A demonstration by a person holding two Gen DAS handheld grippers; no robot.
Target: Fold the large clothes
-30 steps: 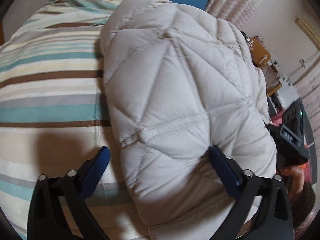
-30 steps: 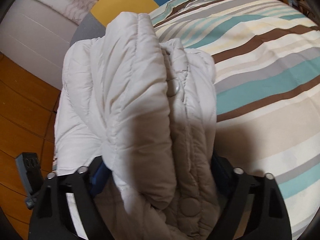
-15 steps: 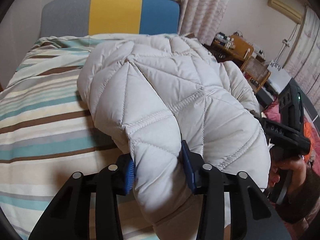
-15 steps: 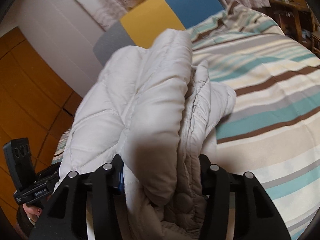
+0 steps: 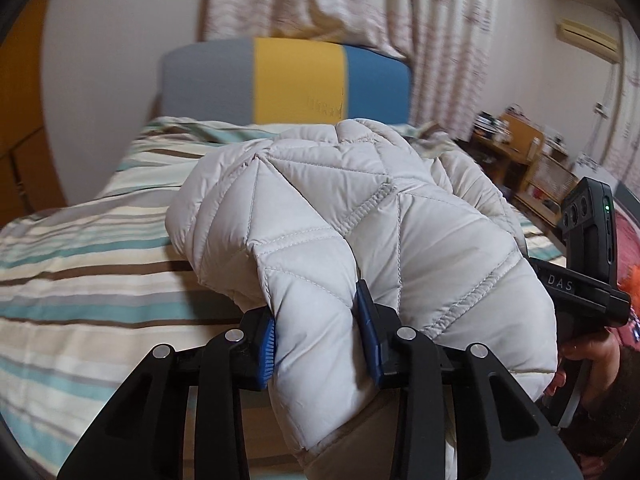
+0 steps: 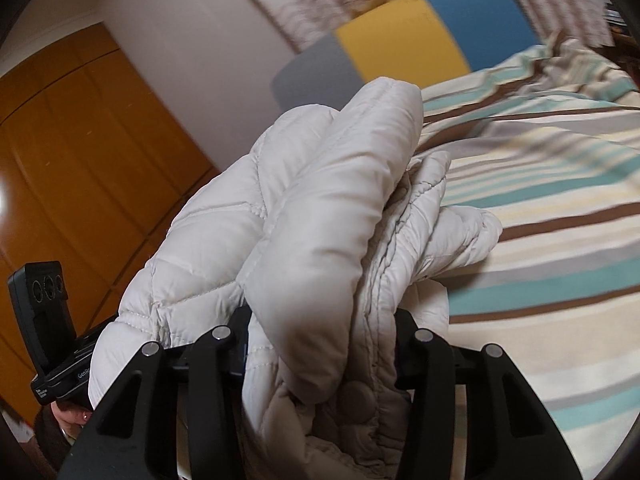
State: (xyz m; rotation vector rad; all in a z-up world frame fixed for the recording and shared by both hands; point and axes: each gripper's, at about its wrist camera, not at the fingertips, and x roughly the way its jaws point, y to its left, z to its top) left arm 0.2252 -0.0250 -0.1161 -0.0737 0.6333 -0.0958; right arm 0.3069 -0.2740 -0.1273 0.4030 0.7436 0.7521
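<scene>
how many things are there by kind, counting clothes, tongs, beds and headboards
quilted jackets: 1, the white jacket
tongs: 2, the left tongs and the right tongs, both clamped on the jacket and closing
beds: 1, the striped bed
headboards: 1, the grey, yellow and blue headboard
total: 5

Striped bedspread point(image 5: 80, 264) across bed, teal, brown, grey, cream bands. Headboard point(image 5: 296, 80) behind in grey, yellow, blue panels. Patterned curtains point(image 5: 360, 4) above it. Orange wooden doors point(image 6: 80, 152) along wall. Cluttered wooden shelves point(image 5: 520, 144) beyond bed, blurred.
</scene>
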